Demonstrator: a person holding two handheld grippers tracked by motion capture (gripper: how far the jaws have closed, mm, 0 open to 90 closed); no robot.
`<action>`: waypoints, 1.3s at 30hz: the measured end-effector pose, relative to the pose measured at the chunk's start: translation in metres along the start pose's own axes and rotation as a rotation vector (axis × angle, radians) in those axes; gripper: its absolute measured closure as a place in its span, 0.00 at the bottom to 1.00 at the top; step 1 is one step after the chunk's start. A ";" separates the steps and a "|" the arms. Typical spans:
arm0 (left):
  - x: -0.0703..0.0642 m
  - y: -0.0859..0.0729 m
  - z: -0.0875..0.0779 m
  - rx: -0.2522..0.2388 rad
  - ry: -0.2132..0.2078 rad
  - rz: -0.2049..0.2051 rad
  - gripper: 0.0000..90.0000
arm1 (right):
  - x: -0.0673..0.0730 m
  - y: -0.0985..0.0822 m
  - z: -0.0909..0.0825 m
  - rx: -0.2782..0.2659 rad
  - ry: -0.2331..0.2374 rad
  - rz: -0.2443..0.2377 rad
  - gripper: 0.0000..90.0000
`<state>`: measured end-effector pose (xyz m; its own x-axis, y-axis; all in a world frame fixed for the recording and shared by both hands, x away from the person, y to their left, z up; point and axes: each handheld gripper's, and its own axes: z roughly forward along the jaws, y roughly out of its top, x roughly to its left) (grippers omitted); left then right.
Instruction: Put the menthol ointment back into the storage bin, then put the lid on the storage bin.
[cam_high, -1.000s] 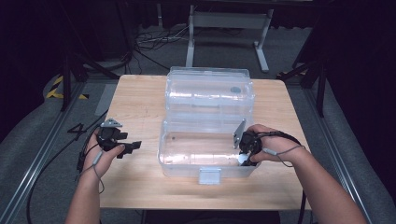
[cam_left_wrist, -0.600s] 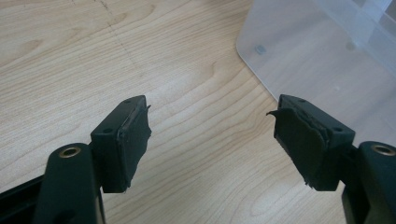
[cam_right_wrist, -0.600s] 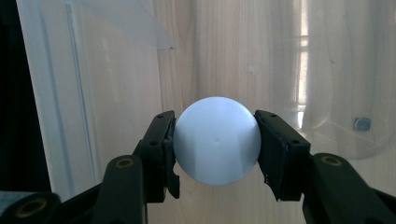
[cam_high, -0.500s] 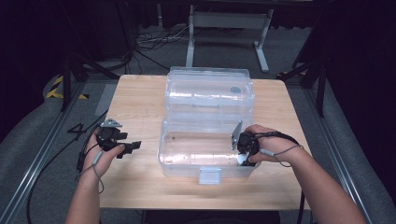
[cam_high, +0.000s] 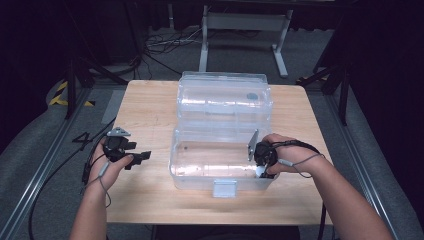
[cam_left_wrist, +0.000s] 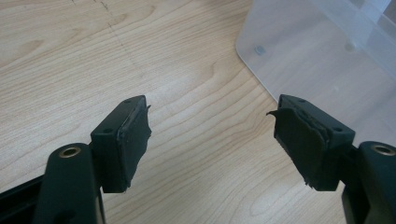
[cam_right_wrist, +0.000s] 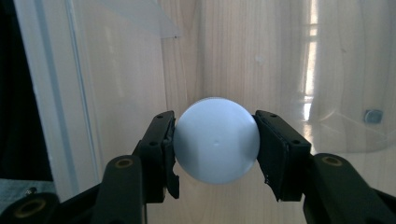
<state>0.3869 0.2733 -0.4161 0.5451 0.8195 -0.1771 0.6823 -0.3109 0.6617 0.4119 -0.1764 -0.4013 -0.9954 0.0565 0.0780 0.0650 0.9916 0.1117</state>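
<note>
right gripper (cam_right_wrist: 215, 144) level, clamping pale ball (cam_right_wrist: 216, 140).

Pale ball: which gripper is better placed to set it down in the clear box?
Right. The right gripper already clamps the pale ball over the clear box; the left gripper is open beside it.

left forearm is reaching in from the bottom | left tongs (cam_high: 142, 156) are pointing right, jaws standing wide apart with nothing between | right forearm is angling in from lower right, wrist bending inward | right tongs (cam_right_wrist: 215, 142) are clamping a pale ball (cam_right_wrist: 216, 146) between both pads
</note>
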 end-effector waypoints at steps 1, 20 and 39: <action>0.000 0.000 0.000 0.000 -0.002 -0.005 0.30 | 0.000 -0.001 0.000 0.000 0.005 0.004 0.55; -0.002 0.001 0.000 -0.005 -0.005 -0.002 0.30 | 0.000 -0.010 -0.019 -0.156 -0.010 0.050 0.53; -0.022 0.011 -0.002 -0.029 -0.116 0.055 0.32 | 0.001 -0.025 -0.063 -0.403 -0.075 0.093 0.56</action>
<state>0.3813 0.2524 -0.4031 0.6349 0.7400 -0.2219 0.6367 -0.3384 0.6929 0.4141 -0.2083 -0.3417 -0.9853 0.1669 0.0351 0.1627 0.8579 0.4874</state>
